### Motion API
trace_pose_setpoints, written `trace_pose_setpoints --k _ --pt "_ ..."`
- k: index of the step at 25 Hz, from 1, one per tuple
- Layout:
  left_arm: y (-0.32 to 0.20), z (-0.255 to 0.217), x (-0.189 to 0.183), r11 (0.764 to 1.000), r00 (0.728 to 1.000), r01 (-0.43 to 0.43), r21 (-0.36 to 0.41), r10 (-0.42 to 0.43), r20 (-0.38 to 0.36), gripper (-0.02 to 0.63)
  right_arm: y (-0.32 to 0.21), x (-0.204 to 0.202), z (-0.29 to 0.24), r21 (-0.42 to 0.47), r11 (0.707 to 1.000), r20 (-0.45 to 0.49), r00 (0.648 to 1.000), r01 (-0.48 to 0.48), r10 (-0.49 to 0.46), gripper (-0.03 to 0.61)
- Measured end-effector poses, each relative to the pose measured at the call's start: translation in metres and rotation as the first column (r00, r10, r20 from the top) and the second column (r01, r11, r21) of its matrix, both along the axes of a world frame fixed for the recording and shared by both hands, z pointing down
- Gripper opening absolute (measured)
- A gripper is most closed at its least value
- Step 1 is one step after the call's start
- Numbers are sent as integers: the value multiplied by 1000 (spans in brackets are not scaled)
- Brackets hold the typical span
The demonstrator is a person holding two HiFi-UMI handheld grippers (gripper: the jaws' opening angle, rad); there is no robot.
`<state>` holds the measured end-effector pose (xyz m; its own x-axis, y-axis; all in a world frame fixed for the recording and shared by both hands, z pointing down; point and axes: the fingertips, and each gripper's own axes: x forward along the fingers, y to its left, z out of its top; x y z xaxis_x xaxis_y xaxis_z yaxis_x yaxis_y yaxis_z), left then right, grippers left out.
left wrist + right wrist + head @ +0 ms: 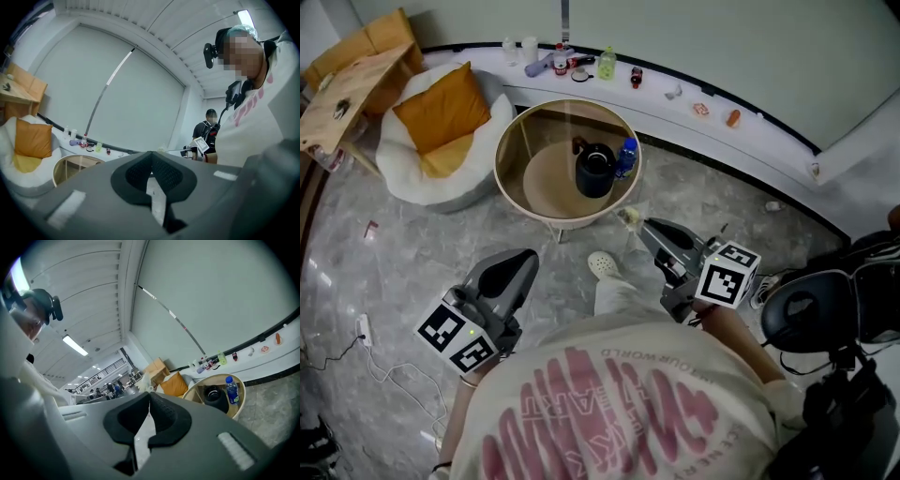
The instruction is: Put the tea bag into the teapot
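A black teapot [595, 171] stands open-topped on the lower shelf of a round glass-topped table [511, 141], with a blue bottle [626, 157] just to its right. My right gripper [645, 225] hangs over the floor in front of the table's right edge, shut on a pale tea bag [629, 217]. In the right gripper view the tea bag [143, 380] sticks up from the closed jaw tips, and the teapot [215, 397] and bottle [231, 390] lie farther off to the right. My left gripper [523, 261] is shut and empty, low at the left.
A white beanbag with orange cushions [441, 122] sits left of the table, with wooden furniture [347, 84] beyond it. Small bottles line the curved ledge [572, 61] behind. A black chair [811, 309] is at my right, and cables [384, 375] trail on the floor.
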<state>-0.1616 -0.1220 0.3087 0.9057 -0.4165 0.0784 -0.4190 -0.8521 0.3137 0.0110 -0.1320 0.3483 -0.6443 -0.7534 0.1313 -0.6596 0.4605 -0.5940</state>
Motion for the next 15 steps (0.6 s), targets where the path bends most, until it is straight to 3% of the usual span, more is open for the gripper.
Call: trace_pose_setpoints --k 15 --pt "-102 8 9 988 990 141 -61 -139 35 17 -122 29 19 -86 993 9 997 78 -78 11"
